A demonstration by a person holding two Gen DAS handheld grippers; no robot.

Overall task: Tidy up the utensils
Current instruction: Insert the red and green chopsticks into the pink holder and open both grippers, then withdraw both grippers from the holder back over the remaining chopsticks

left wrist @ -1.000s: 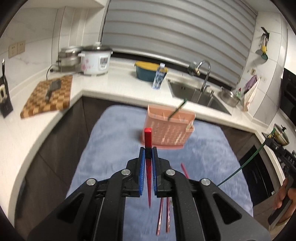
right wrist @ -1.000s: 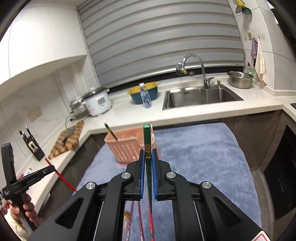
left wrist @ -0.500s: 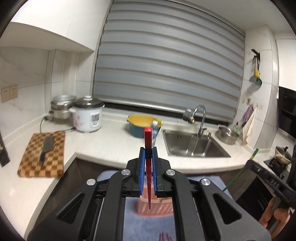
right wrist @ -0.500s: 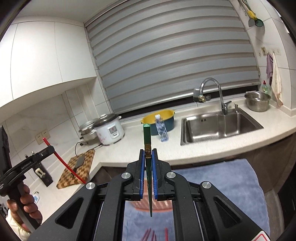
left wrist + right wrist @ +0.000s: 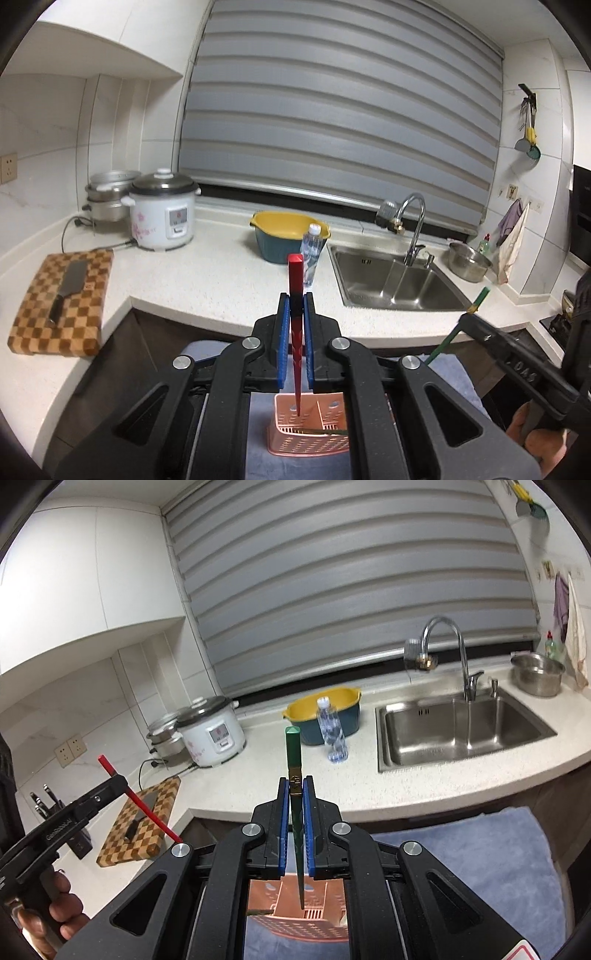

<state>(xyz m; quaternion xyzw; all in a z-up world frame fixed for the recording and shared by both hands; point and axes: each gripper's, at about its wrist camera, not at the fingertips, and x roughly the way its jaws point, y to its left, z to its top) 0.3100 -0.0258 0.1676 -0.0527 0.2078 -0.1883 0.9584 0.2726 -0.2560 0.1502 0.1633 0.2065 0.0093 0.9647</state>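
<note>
Gripping a red chopstick (image 5: pixel 295 317) between its blue pads, the left tool (image 5: pixel 295 332) holds it with the narrow end aimed down over the pink basket (image 5: pixel 308 435). The right tool (image 5: pixel 295 812) is clamped on a green chopstick (image 5: pixel 294 775) in the same attitude, its tip above the same basket. The basket stands on a blue towel (image 5: pixel 480 856) covering the surface. One dark utensil (image 5: pixel 325 430) lies inside the basket. Beyond it, the white counter (image 5: pixel 229 277) carries a rice cooker (image 5: pixel 162 214), a cutting board (image 5: pixel 62 299) and a sink (image 5: pixel 395 280).
</note>
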